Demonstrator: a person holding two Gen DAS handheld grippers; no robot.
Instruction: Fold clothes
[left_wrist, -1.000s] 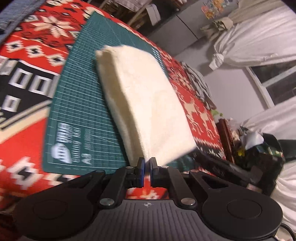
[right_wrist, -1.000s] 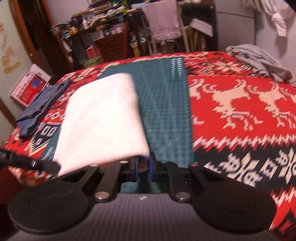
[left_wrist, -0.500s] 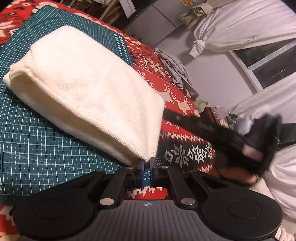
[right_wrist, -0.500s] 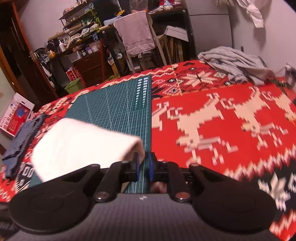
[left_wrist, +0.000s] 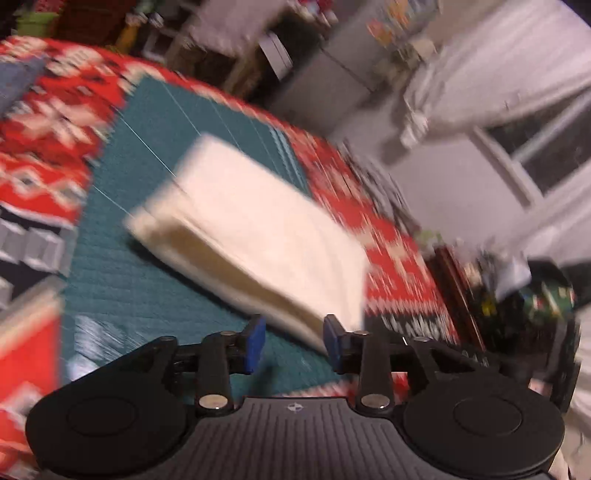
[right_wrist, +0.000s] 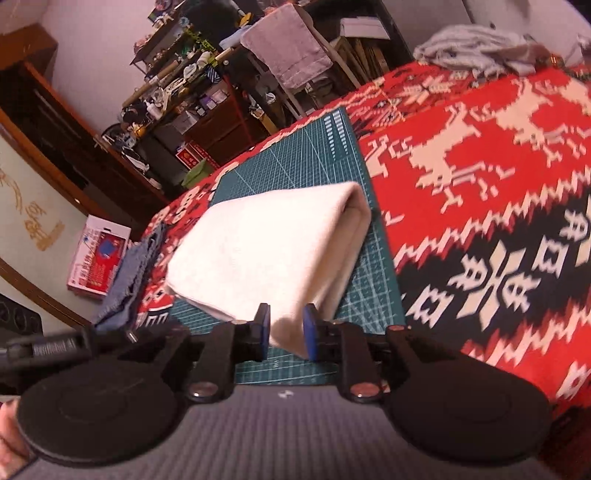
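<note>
Your left gripper (left_wrist: 293, 341) stood wide, nothing between its pads; your right gripper (right_wrist: 285, 334) stood narrower, the towel's (right_wrist: 273, 254) near corner between its pads, grip unclear. The towel lay folded in layers on the mat (right_wrist: 314, 158). I judged this fold set down; next, clear both grippers without dragging layers.

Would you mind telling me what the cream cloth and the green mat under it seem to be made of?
Cream cloth: probably soft terry or fleece, matte, with thick rounded folds. Green mat: likely vinyl or rubber cutting mat, flat with a printed white grid.
</note>
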